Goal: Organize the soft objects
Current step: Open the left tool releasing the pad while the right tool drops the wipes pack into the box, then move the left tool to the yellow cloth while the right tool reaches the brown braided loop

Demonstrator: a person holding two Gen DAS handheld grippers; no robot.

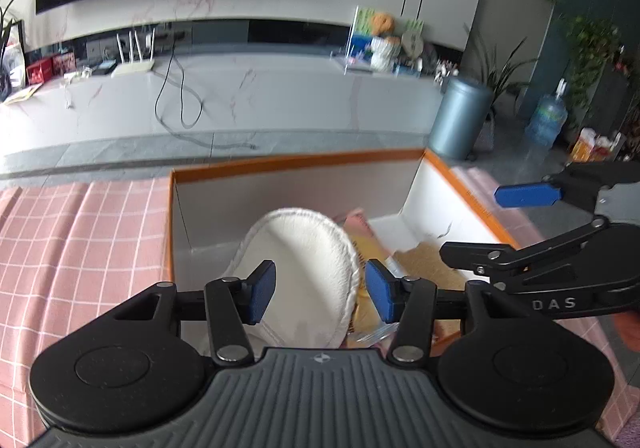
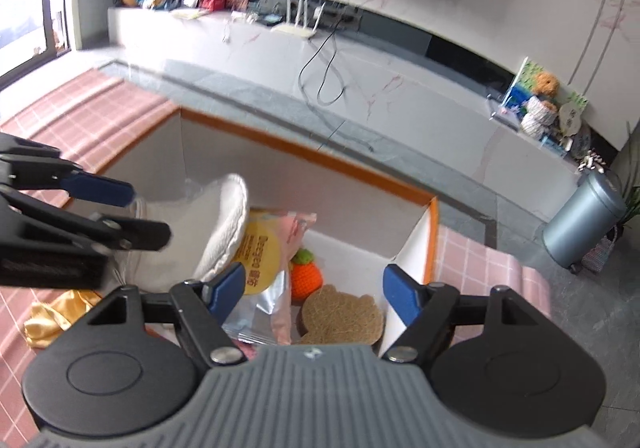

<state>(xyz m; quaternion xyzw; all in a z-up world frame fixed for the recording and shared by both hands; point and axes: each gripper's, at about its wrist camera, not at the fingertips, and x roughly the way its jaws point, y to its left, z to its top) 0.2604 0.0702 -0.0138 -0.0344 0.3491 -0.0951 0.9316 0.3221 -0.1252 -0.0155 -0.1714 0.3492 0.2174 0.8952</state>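
Observation:
A white, orange-rimmed box (image 1: pixel 294 184) stands on a pink checked cloth. A white padded cushion (image 1: pixel 304 248) leans inside it at the left, also in the right wrist view (image 2: pixel 224 232). My left gripper (image 1: pixel 320 290) is open, with the cushion lying between its blue pads but not pinched. Beside the cushion lie a packet with a yellow label (image 2: pixel 260 260), an orange knitted toy (image 2: pixel 305 278) and a brown fibre pad (image 2: pixel 340 314). My right gripper (image 2: pixel 314 294) is open and empty above the box's near right part.
A yellow satin cloth (image 2: pixel 52 318) lies on the pink cloth (image 1: pixel 80 232) left of the box. Beyond the table are grey floor, a long white TV bench (image 1: pixel 240 96) with a router and cables, and a grey bin (image 1: pixel 460 116).

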